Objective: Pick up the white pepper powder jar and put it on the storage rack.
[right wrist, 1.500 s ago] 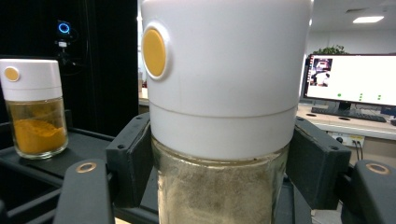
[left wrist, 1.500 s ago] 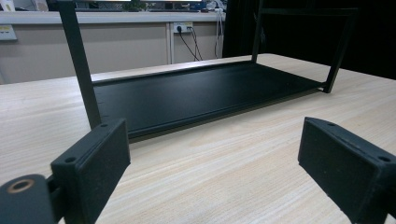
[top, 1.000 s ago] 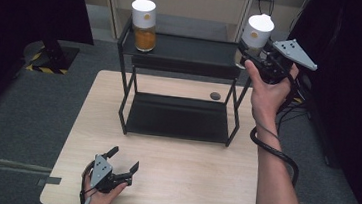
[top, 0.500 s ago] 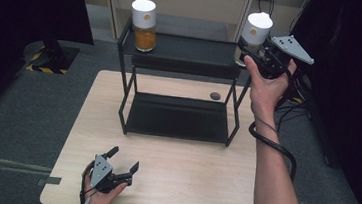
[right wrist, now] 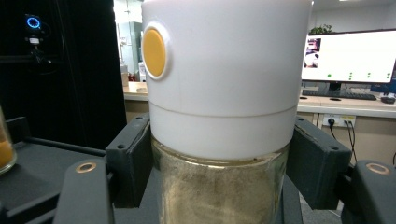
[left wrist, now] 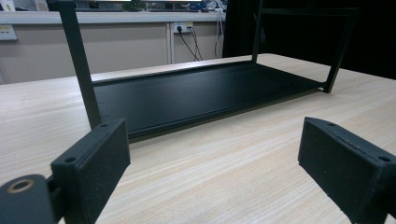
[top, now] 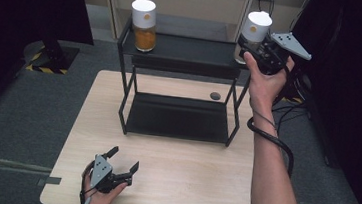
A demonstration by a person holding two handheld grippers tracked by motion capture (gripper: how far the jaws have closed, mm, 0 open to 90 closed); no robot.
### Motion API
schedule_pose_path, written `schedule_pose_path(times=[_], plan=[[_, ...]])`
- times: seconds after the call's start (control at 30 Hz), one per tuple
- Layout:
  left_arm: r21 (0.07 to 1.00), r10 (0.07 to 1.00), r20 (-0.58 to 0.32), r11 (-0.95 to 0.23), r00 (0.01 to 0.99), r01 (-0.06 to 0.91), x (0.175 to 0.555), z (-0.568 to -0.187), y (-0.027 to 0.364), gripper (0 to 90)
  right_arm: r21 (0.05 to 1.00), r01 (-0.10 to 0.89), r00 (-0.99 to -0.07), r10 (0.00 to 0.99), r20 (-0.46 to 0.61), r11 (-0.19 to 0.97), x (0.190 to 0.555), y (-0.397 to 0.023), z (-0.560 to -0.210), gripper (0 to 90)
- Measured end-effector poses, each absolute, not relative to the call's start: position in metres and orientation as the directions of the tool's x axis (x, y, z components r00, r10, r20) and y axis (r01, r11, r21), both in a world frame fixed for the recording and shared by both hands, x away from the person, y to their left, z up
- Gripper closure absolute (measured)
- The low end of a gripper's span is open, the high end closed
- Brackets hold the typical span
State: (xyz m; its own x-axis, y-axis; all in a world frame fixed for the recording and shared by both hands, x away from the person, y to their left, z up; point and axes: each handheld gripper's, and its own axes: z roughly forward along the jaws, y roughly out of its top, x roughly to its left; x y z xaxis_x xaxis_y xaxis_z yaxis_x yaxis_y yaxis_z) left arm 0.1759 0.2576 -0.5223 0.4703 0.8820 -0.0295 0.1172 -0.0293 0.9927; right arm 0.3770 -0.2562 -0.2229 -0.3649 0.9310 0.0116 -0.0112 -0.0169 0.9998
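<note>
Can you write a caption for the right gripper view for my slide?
The right gripper clamps a glass jar just below its white lid.

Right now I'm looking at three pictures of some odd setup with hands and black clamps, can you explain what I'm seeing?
A person works at a wooden table with a hand-held gripper in each hand. One picture looks down from above; the other two come from cameras riding on the grippers. A black two-level rack stands on the table, with an orange-filled jar on its top shelf. The right hand-held gripper is clamped on a second white-lidded jar at the rack's right end. The left hand-held gripper rests open near the table's front edge, holding nothing.
</note>
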Motion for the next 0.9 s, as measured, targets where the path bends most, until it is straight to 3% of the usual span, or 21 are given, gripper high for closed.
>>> schedule_pose_path(times=[0.9], plan=[[0.993, 0.882, -0.024, -0.034, 0.471, 0.115, 0.176, -0.522, 0.257, 8.4, 0.999, 0.014, -0.354, 0.935, -0.03, 0.037, 0.393, -0.247, -0.225, 30.8]])
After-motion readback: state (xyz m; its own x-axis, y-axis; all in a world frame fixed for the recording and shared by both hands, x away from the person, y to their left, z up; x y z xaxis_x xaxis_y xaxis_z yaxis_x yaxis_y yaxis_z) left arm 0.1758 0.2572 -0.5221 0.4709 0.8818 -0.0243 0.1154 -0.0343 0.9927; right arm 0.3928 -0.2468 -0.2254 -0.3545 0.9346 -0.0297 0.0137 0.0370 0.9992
